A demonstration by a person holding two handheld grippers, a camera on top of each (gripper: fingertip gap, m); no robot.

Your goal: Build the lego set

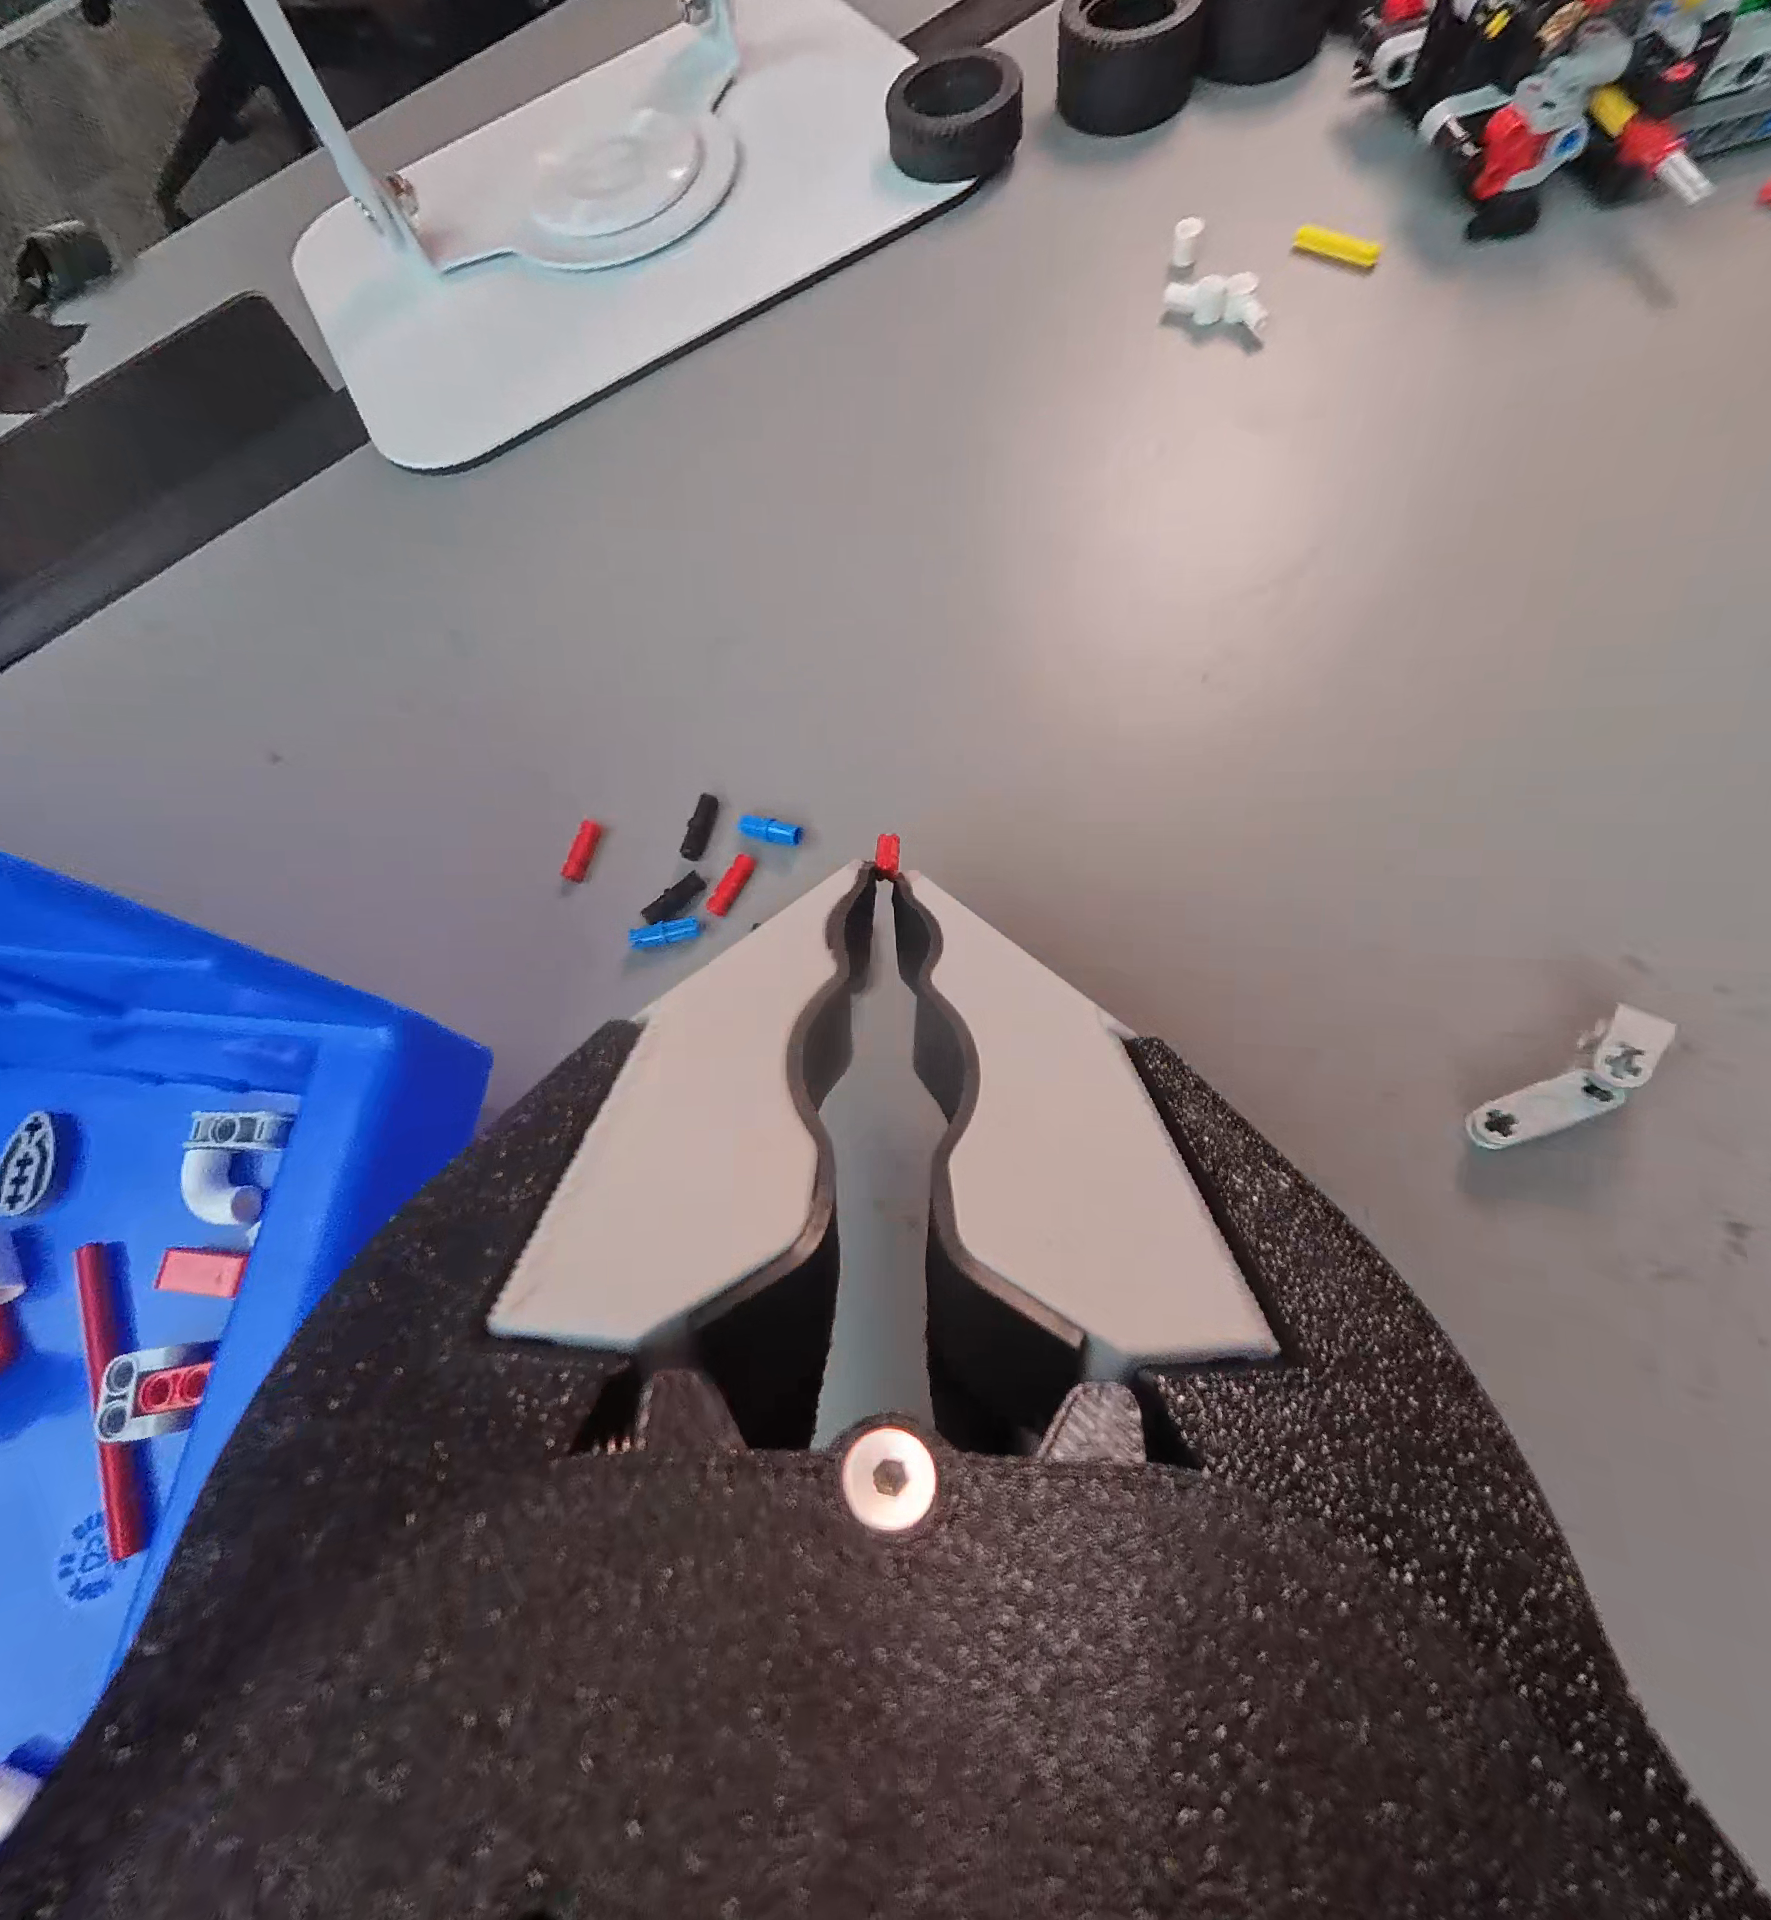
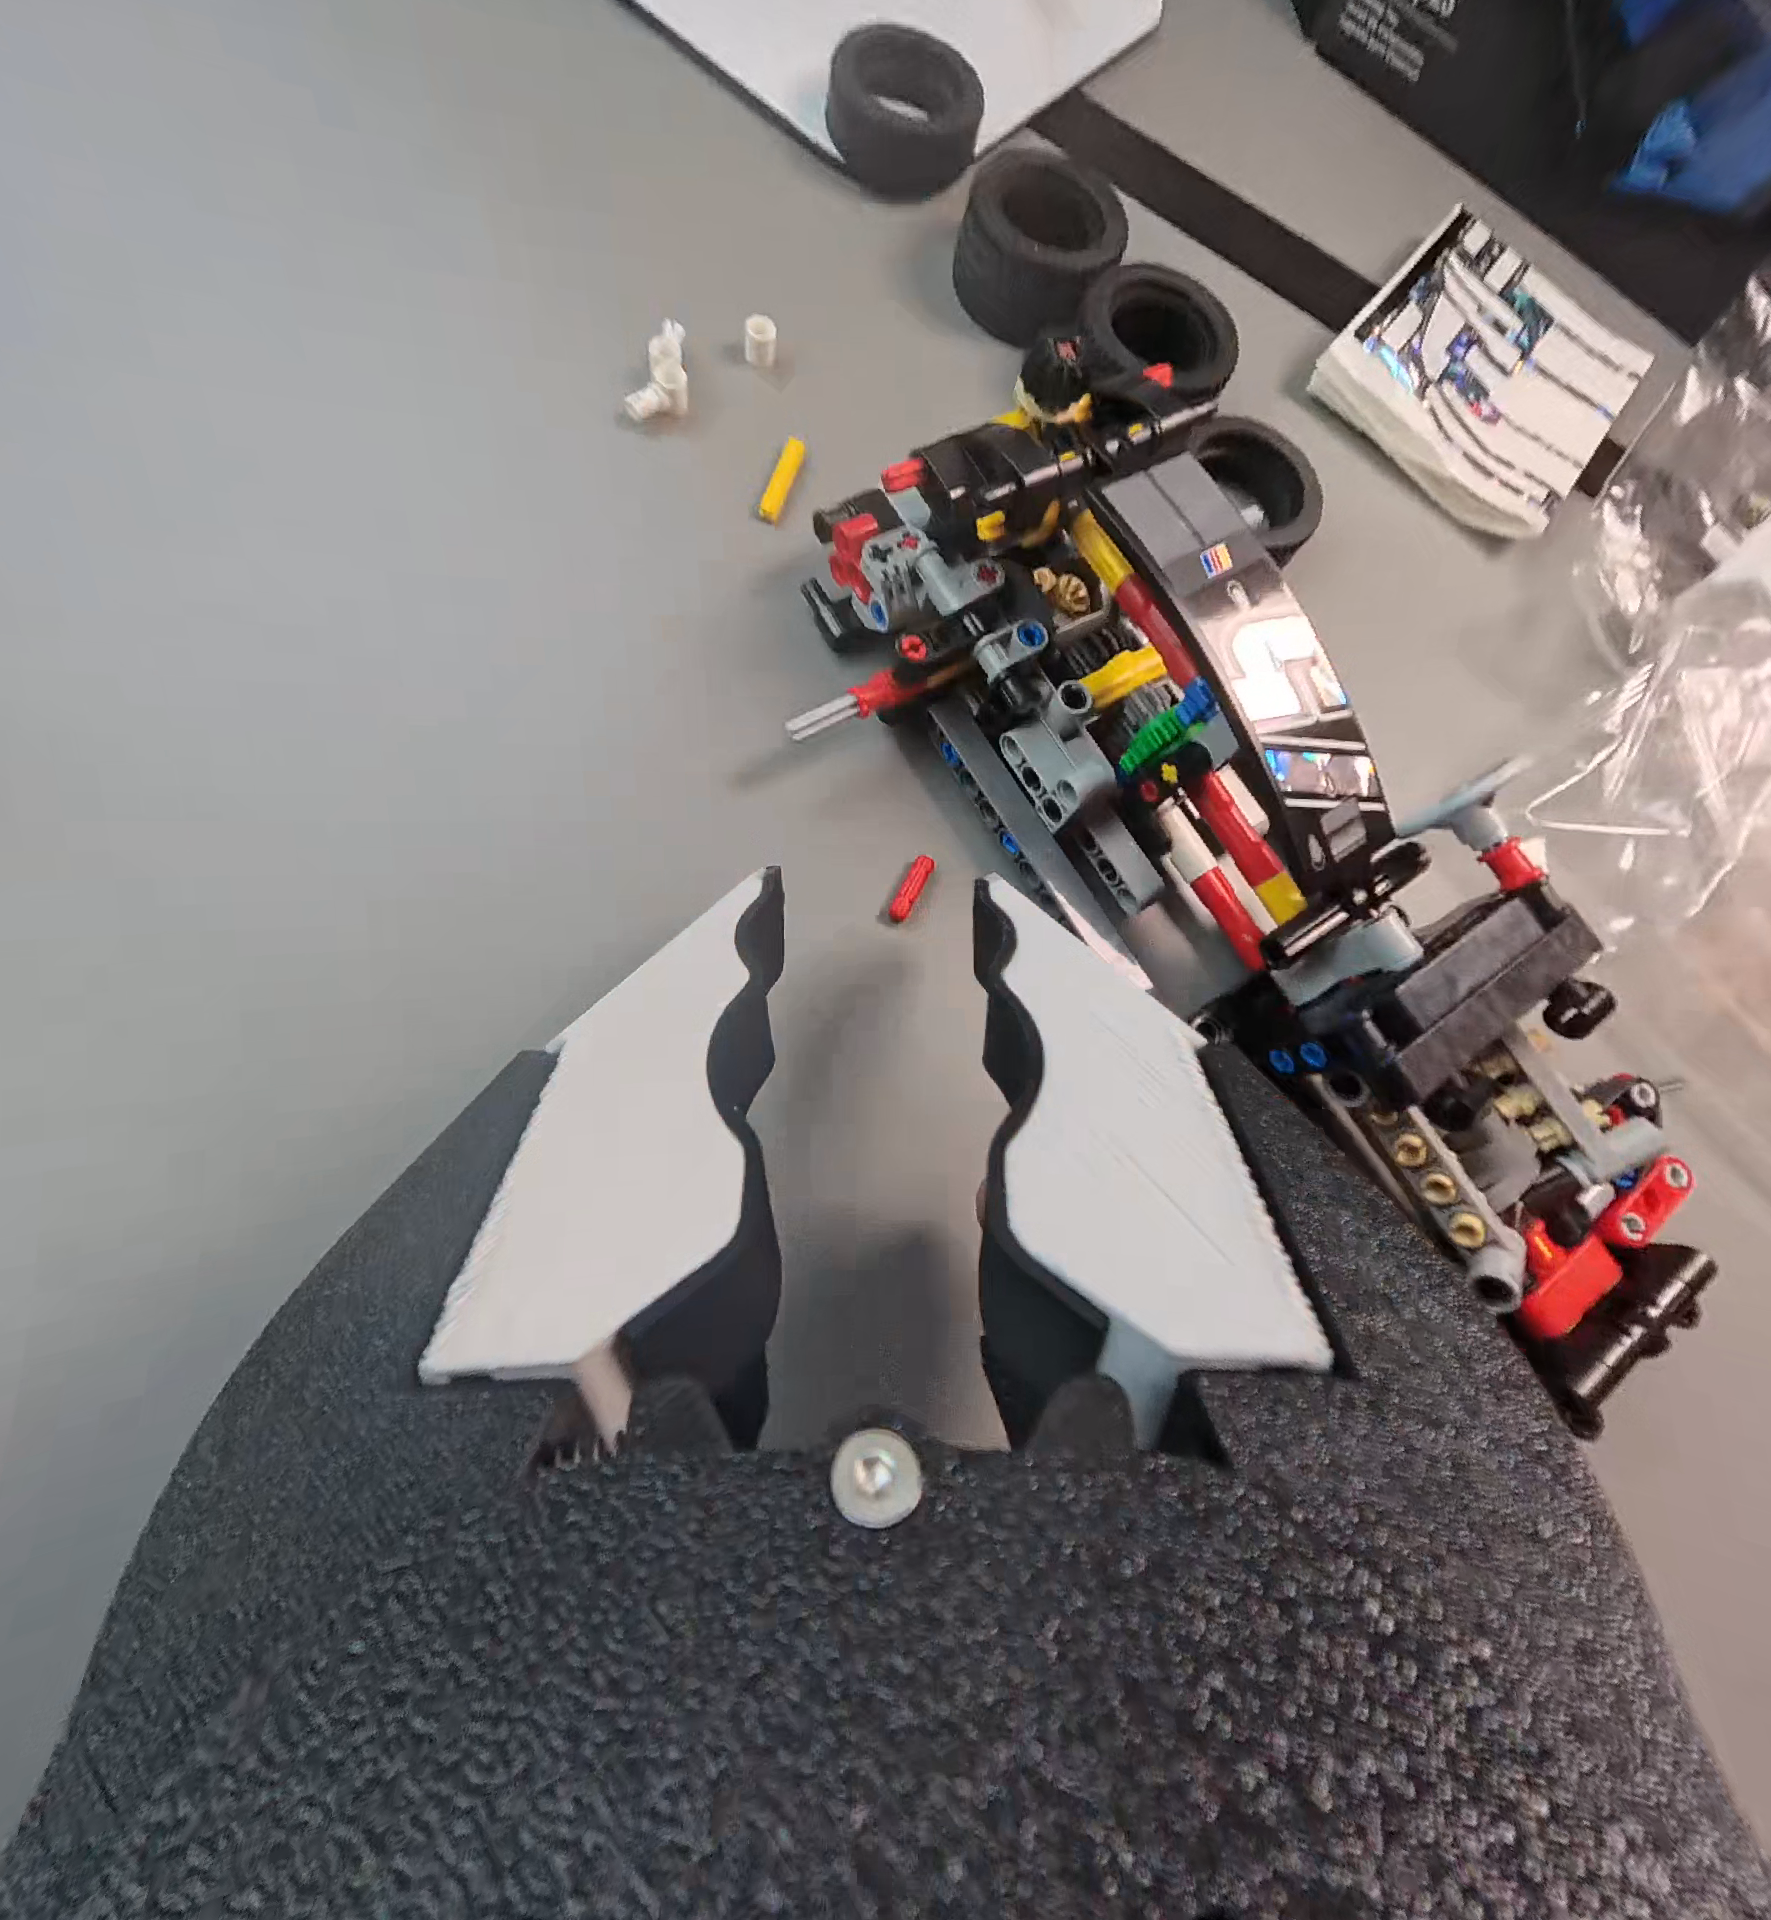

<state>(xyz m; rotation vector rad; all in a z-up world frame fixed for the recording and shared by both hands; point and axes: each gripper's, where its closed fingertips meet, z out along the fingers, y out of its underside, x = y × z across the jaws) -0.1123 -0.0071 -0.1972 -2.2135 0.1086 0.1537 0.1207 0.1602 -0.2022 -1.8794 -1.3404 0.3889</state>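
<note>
My left gripper [image 1: 883,876] is shut on a small red pin [image 1: 886,851] that sticks out past its tips, above the grey table. Loose red, black and blue pins [image 1: 689,873] lie just left of it. The half-built lego car [image 2: 1151,717] lies on its side in the right wrist view; it also shows at the far right in the left wrist view [image 1: 1577,114]. My right gripper [image 2: 878,894] is open and empty, its right finger close against the car's lower edge. A red pin [image 2: 910,889] lies on the table just beyond its tips.
A blue tray [image 1: 60,987] with loose parts sits at the left. Black tyres [image 2: 1042,244] [image 1: 954,116], white connectors [image 2: 665,379], a yellow axle [image 2: 781,478] and a grey beam piece [image 1: 1561,1086] lie about. A white stand base [image 1: 590,260], a booklet [image 2: 1483,384] and plastic bags [image 2: 1733,665] border the table. My right fingertips sit around 30 cm from my left ones. The yellow axle [image 2: 781,478] is about 11 cm from my right fingertips. Seen from the left wrist view [image 1: 1339,237] as well.
</note>
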